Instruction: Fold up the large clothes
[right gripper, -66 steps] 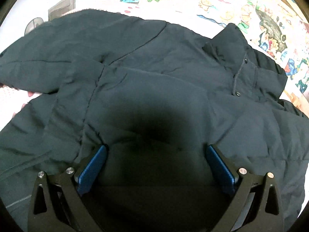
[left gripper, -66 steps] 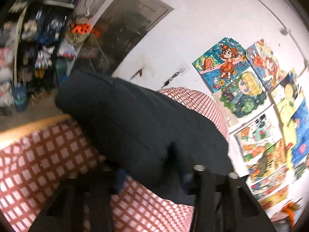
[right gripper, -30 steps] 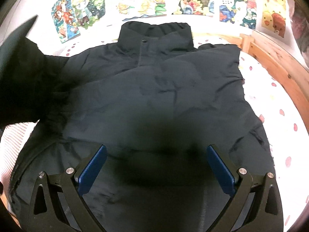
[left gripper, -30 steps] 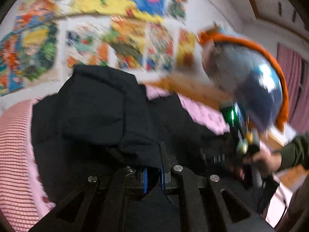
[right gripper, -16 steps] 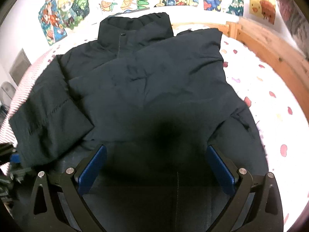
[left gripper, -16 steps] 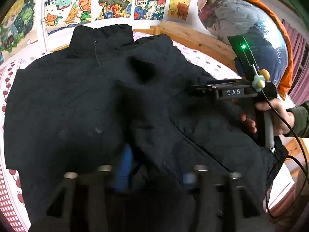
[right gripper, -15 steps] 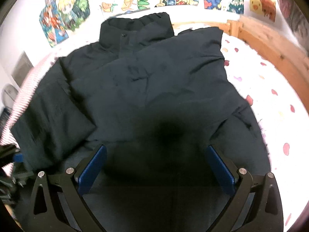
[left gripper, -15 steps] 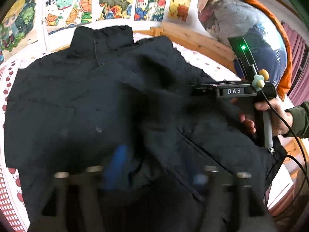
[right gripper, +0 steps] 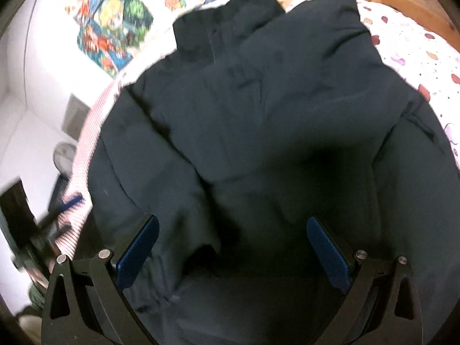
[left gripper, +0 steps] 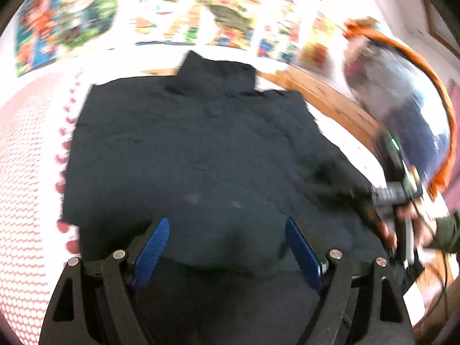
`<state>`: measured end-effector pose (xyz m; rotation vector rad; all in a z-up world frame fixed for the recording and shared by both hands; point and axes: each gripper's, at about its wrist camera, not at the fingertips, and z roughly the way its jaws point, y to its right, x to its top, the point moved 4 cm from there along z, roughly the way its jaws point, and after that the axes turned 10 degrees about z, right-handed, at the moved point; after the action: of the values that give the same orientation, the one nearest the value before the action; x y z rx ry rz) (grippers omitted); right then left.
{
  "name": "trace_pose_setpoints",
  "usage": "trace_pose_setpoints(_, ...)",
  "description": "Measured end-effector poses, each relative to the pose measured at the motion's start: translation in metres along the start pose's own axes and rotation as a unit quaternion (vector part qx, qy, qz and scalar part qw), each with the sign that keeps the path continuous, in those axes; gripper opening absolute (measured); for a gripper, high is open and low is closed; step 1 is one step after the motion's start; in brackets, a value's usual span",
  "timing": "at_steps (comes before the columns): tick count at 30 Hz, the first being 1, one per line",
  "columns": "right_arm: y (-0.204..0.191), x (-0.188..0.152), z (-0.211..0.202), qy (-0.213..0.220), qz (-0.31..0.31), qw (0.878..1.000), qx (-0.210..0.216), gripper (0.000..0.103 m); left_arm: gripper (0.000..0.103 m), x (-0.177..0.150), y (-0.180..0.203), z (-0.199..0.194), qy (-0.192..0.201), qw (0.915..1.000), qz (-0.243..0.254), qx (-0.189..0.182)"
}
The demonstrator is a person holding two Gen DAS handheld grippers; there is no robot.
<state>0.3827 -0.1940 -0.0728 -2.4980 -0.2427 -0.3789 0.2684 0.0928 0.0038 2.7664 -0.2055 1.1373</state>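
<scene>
Jacket (left gripper: pixel 201 149), dark and padded, filled the middle of the left wrist view, lying flat on the bed sheet (left gripper: pixel 26 172) with its collar toward the top. The left gripper (left gripper: pixel 227 247) had just been opening; its blue pads stood spread above the cloth, pinching nothing. At the right edge a hand (left gripper: pixel 402 215) held the other tool, blurred.

In the right wrist view the jacket (right gripper: pixel 273 115) covered most of the frame, sleeves folded over its front. The right gripper (right gripper: pixel 230 247) was spread wide and held nothing.

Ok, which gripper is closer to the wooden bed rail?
Right. The right gripper is at the jacket edge on the wooden rail side; the left gripper is opposite, by the checked sheet.
</scene>
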Motion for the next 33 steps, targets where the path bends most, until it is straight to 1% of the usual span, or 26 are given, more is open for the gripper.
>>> trace_pose_setpoints(1, -0.004, -0.002, 0.0, 0.001, -0.015, 1.0, -0.002, 0.097, 0.082, 0.0, -0.009, -0.001, 0.002, 0.9999, -0.016, 0.007)
trace_pose_setpoints(2, -0.008, -0.002, -0.001, 0.002, -0.025, 1.0, -0.003, 0.09, 0.082, 0.0, -0.018, -0.002, 0.004, 0.9993, -0.033, 0.016)
trace_pose_setpoints(3, -0.013, -0.004, -0.001, 0.004, -0.041, 0.999, -0.007, 0.076, 0.083, 0.0, -0.027, -0.002, 0.005, 0.9984, -0.049, 0.027)
trace_pose_setpoints(4, -0.019, -0.005, -0.001, 0.005, -0.059, 0.998, -0.011, 0.07, 0.084, 0.0, -0.034, -0.002, 0.005, 0.9977, -0.06, 0.034)
trace_pose_setpoints(6, -0.029, -0.008, -0.003, 0.002, -0.087, 0.996, -0.014, 0.054, 0.084, 0.0, -0.048, -0.001, 0.006, 0.9955, -0.084, 0.043)
trace_pose_setpoints(8, -0.035, -0.01, -0.004, 0.005, -0.112, 0.993, -0.03, 0.045, 0.084, -0.002, -0.057, -0.001, 0.007, 0.9935, -0.104, 0.046)
trace_pose_setpoints(9, -0.037, -0.01, -0.005, 0.006, -0.12, 0.992, -0.034, 0.033, 0.084, -0.002, -0.061, -0.001, 0.007, 0.9925, -0.113, 0.046)
trace_pose_setpoints(10, -0.039, -0.01, -0.006, 0.002, -0.127, 0.992, -0.029, 0.021, 0.085, -0.002, -0.065, 0.0, 0.007, 0.9916, -0.121, 0.047)
trace_pose_setpoints(11, -0.04, -0.009, -0.008, 0.001, -0.127, 0.991, -0.028, 0.011, 0.085, -0.003, -0.067, 0.0, 0.007, 0.9909, -0.126, 0.047)
trace_pose_setpoints(14, -0.051, -0.002, -0.024, 0.027, -0.147, 0.988, -0.03, 0.006, 0.085, -0.004, -0.07, -0.001, 0.01, 0.9903, -0.13, 0.049)
trace_pose_setpoints(17, -0.063, 0.013, -0.055, 0.089, -0.178, 0.978, -0.056, 0.005, 0.085, -0.004, -0.068, -0.002, 0.014, 0.9907, -0.124, 0.054)
trace_pose_setpoints(19, -0.067, 0.032, -0.08, 0.146, -0.184, 0.969, -0.078, 0.005, 0.085, -0.001, -0.066, -0.001, 0.018, 0.9914, -0.117, 0.057)
trace_pose_setpoints(22, -0.063, 0.062, -0.105, 0.208, -0.174, 0.955, -0.117, 0.005, 0.085, 0.001, -0.061, 0.0, 0.02, 0.9924, -0.107, 0.059)
trace_pose_setpoints(25, -0.046, 0.084, -0.119, 0.243, -0.155, 0.946, -0.151, 0.005, 0.085, 0.002, -0.058, 0.002, 0.018, 0.993, -0.098, 0.063)
trace_pose_setpoints(27, -0.031, 0.098, -0.119, 0.253, -0.136, 0.942, -0.174, 0.005, 0.085, 0.004, -0.057, 0.004, 0.017, 0.9931, -0.093, 0.069)
trace_pose_setpoints(30, -0.009, 0.11, -0.103, 0.243, -0.116, 0.94, -0.21, 0.005, 0.085, 0.012, -0.056, 0.01, 0.018, 0.9932, -0.084, 0.078)
trace_pose_setpoints(31, -0.001, 0.112, -0.096, 0.234, -0.114, 0.94, -0.221, 0.005, 0.085, 0.016, -0.055, 0.012, 0.02, 0.9932, -0.079, 0.084)
trace_pose_setpoints(33, 0.007, 0.114, -0.077, 0.208, -0.111, 0.944, -0.229, 0.005, 0.085, 0.025, -0.054, 0.019, 0.022, 0.9927, -0.066, 0.098)
